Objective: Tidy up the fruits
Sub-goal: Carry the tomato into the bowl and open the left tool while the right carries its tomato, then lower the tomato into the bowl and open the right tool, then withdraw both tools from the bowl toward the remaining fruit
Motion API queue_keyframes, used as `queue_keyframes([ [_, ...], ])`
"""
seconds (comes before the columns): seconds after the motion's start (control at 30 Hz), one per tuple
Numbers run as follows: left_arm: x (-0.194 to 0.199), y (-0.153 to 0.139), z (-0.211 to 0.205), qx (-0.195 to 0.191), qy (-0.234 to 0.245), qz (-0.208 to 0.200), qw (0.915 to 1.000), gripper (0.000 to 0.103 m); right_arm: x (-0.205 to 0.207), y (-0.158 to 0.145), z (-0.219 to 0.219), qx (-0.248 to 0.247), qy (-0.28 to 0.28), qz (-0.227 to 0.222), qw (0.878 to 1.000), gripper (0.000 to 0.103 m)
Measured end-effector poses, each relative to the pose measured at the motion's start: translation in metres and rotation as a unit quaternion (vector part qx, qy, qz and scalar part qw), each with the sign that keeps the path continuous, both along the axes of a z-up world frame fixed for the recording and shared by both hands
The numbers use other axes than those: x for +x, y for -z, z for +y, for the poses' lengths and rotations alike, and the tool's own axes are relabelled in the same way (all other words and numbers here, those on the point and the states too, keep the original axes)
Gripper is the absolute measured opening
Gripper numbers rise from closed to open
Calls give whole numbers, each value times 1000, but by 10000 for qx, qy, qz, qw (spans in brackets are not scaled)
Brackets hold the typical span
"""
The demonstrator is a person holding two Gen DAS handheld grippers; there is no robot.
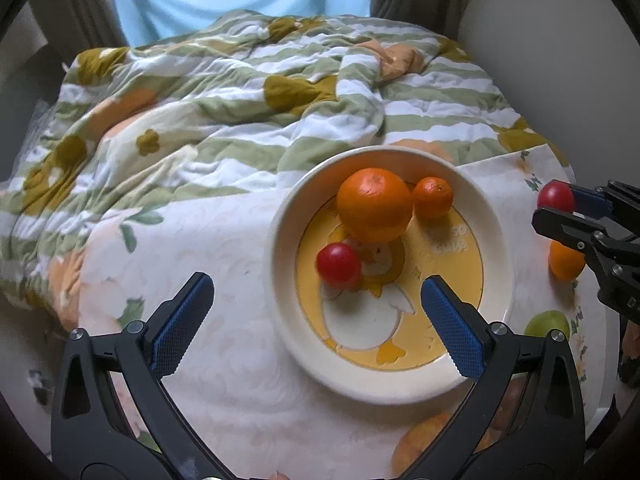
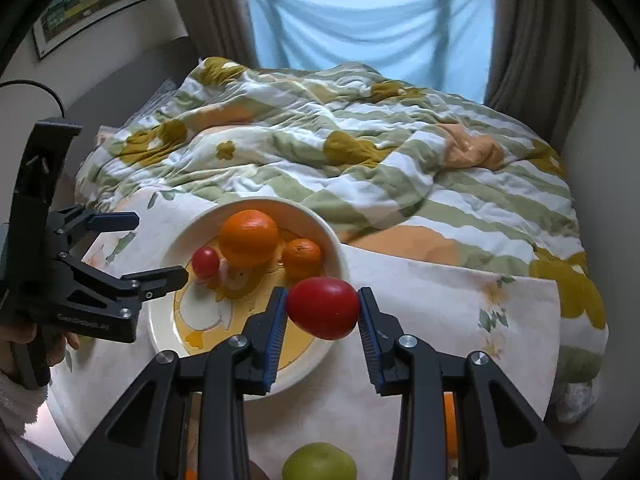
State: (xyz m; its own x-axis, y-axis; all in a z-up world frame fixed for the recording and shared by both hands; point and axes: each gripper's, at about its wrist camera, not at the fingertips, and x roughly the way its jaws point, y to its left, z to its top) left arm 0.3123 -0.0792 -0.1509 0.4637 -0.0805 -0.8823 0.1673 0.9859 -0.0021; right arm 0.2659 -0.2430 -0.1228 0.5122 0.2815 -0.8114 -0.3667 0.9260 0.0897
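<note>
A cream bowl [image 1: 288, 320] [image 2: 340, 248] with a yellow duck print holds a big orange [image 1: 374, 204] [image 2: 248, 236], a small orange [image 1: 432, 197] [image 2: 302, 256] and a red fruit [image 1: 338, 263] [image 2: 205, 262]. My left gripper [image 1: 316, 312] [image 2: 160, 246] is open and empty over the bowl's near left side. My right gripper [image 2: 322, 314] [image 1: 554, 204] is shut on a second red fruit [image 2: 322, 307] [image 1: 555, 197], held above the bowl's right rim. An orange [image 1: 565, 262] and a green fruit [image 1: 547, 323] [image 2: 319, 462] lie on the cloth right of the bowl.
The bowl stands on a white floral cloth [image 1: 224, 360] [image 2: 440, 312]. A rumpled green-striped quilt [image 1: 224, 112] [image 2: 360, 152] covers the bed behind it. Curtains and a blue-covered window [image 2: 368, 24] are at the back.
</note>
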Motion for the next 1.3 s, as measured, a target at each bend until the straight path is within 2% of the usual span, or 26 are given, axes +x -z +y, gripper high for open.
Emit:
queue_keyframes([
  [0.2,-18,-3,19,155,-296,23,9994,103,14,10,16,50,-283,220,9993,32],
  [0.43,-38,2,42,100,-608,112,9980,103,28,31,38,38,-547,527,9971,32],
  [0.73,-46,11,53,-26,-856,142,9962,103,37,52,48,-128,-476,708,9963,32],
  [0.9,-51,13,54,-5,-896,126,9959,103,37,53,48,-30,-480,693,9964,33],
  [0.93,-52,13,55,-19,-909,116,9958,103,36,52,49,-34,-484,651,9967,36],
  [0.97,-54,13,56,-29,-926,109,9956,103,35,50,49,-38,-489,583,9971,53],
  [1.0,-56,12,57,-35,-946,99,9955,103,33,47,50,-18,-503,506,9975,74],
  [1.07,-59,9,58,-30,-984,64,9951,103,30,42,49,73,-511,402,9979,88],
  [1.17,-64,3,60,-17,-993,9,9951,103,25,35,47,133,-433,221,9987,91],
  [1.2,-66,1,60,-19,-988,-11,9951,103,24,33,47,134,-386,191,9990,100],
  [1.23,-67,-2,60,-24,-978,-31,9952,103,23,30,46,159,-347,180,9991,103],
  [1.3,-71,-8,59,-17,-938,-87,9956,103,19,23,45,236,-268,132,9993,103],
])
